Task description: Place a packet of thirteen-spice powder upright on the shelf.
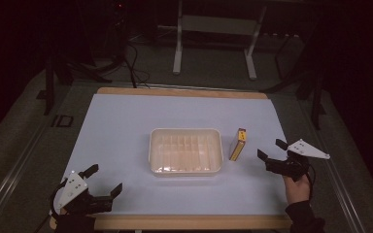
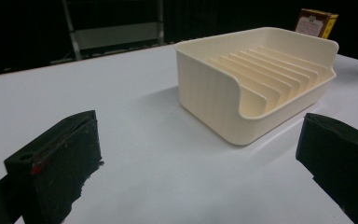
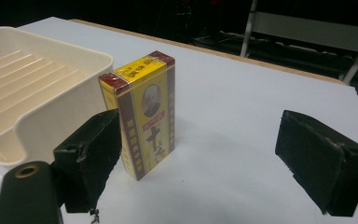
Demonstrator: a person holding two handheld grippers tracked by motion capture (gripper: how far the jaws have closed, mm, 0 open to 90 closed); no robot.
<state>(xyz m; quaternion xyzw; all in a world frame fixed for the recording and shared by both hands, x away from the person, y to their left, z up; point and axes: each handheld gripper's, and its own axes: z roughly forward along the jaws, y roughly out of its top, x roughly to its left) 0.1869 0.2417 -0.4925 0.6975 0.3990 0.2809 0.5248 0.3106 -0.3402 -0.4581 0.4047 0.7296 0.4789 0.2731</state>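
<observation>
1. Box [image 3: 142,112]: rectangular yellow-and-maroon printed carton, upright on the white table sheet [image 1: 126,126], just beside the tray's right wall.
2. Tray [image 1: 185,151]: cream plastic, rounded corners, ribbed floor.
3. Right gripper [image 1: 272,150]: jaws spread, empty, near the box.
4. Left gripper [image 1: 103,180]: jaws spread, empty.

A white tabletop [image 1: 126,126] fills mid-frame; a pale metal stand [image 1: 213,29] and dark cables [image 1: 133,68] sit at the top.
</observation>
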